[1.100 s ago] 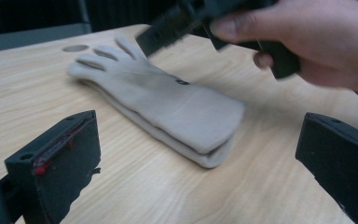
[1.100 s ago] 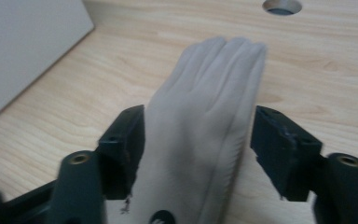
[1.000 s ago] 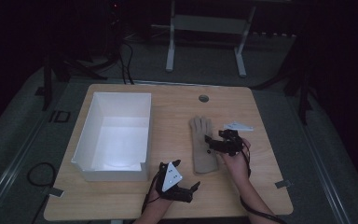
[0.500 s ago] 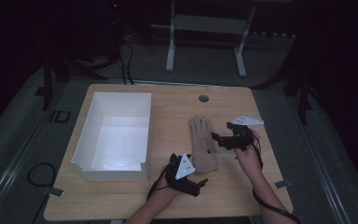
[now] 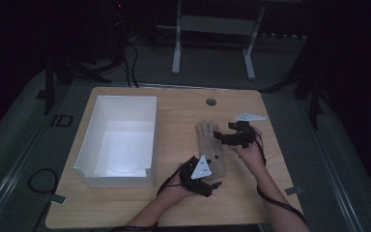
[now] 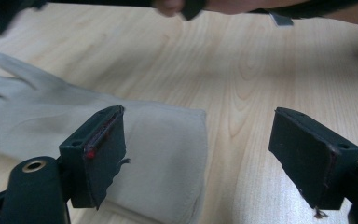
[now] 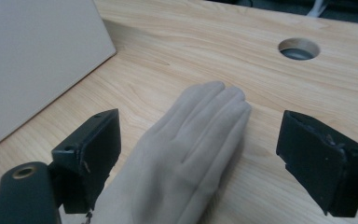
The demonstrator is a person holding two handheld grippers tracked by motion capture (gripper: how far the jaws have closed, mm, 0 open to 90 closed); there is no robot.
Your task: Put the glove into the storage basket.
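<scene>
Left gripper (image 5: 211, 177) sits at the glove's (image 5: 211, 149) cuff near the table's (image 5: 174, 208) front edge, jaws apart and just closing in with the cuff corner between them, nothing pinched yet. Right gripper (image 5: 216, 134) straddles the glove fingers toward the right edge, jaws wide, holding nothing. Glove lies flat mid-table, right of the white box (image 5: 88, 159); risk is the left jaws catch only the top layer or skid off the cuff corner, so the glove drags or slips on lift.
</scene>
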